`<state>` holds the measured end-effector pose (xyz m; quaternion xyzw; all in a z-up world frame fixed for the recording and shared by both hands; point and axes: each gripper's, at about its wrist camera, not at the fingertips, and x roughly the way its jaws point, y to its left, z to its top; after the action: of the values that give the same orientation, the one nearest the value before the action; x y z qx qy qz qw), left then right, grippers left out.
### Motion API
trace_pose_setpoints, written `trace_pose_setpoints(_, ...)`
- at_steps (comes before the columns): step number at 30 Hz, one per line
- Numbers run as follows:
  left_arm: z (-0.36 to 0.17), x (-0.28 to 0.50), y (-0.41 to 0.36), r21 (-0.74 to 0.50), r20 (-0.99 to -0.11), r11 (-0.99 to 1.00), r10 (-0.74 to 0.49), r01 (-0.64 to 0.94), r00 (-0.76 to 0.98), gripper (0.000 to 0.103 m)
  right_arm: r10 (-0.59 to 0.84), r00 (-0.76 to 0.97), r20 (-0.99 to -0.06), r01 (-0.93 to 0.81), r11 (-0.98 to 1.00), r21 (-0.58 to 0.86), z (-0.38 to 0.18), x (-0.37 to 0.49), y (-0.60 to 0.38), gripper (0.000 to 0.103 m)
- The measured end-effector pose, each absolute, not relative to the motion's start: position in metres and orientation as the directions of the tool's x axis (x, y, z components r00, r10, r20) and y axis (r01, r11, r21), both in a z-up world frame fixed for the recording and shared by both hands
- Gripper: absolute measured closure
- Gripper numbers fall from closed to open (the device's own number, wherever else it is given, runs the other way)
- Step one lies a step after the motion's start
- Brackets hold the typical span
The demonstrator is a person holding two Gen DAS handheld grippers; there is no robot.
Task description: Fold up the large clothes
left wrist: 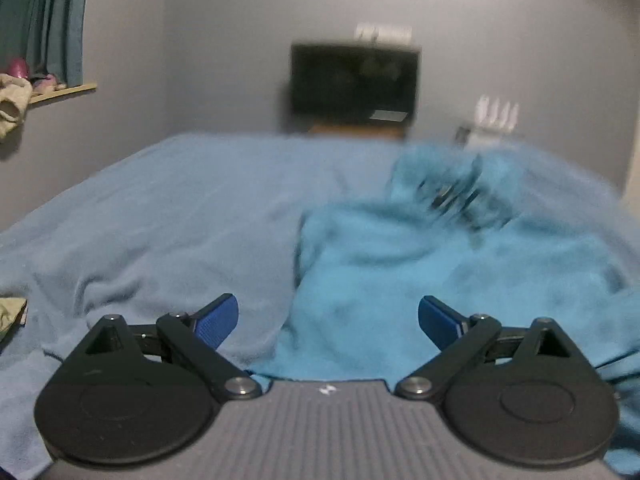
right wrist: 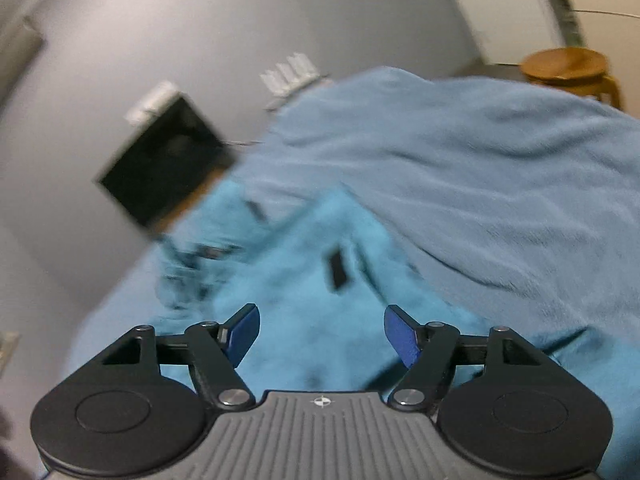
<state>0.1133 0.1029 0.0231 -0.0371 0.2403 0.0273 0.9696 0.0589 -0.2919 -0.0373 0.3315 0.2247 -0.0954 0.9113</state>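
We see a bright turquoise fleece garment (left wrist: 440, 272) with dark markings lying rumpled on a pale blue fuzzy blanket (left wrist: 180, 208) that covers the bed; it is badly blurred, so we cannot tell its shape. Our left gripper (left wrist: 328, 320) hangs above its near edge, blue pads (left wrist: 218, 322) apart, nothing between them. Our right gripper (right wrist: 322, 334) sits over the same garment (right wrist: 304, 280), tongs also spread and empty. Beyond the bed a dark flat screen (left wrist: 354, 84) hangs on the grey wall, and a round wooden stool (right wrist: 568, 68) stands beside the bed.
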Motion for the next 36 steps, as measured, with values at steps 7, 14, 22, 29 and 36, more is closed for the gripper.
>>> trace_pose_setpoints(7, 0.085, 0.049, 0.121, -0.12, -0.544, 0.993, -0.071, 0.006, 0.836, 0.002, 0.169, 0.904, -0.393, 0.011, 0.909, 0.416, 0.049, -0.014, -0.303, 0.015)
trace_pose_setpoints(14, 0.119, -0.011, 0.163, -0.106, -0.537, 0.994, -0.089, 0.038, 0.839, 0.002, 0.262, 0.886, -0.383, -0.19, 0.958, 0.217, 0.088, -0.104, -0.311, 0.012)
trace_pose_setpoints(22, 0.105, -0.084, 0.166, 0.046, -0.533, 0.981, -0.136, 0.189, 0.835, 0.002, 0.263, 0.827, -0.497, -0.269, 0.961, 0.06, 0.088, -0.171, -0.323, 0.012)
trace_pose_setpoints(29, 0.133, -0.122, 0.166, -0.046, -0.183, 0.999, 0.007, -0.016, 0.983, 0.001, 0.274, 0.799, -0.535, -0.32, 0.947, 0.007, 0.084, -0.199, -0.327, 0.012)
trace_pose_setpoints(36, 0.179, -0.115, 0.173, -0.185, -0.027, 0.965, 0.183, -0.184, 0.983, 0.0, 0.28, 0.8, -0.531, -0.303, 0.952, 0.045, 0.076, -0.184, -0.32, 0.012)
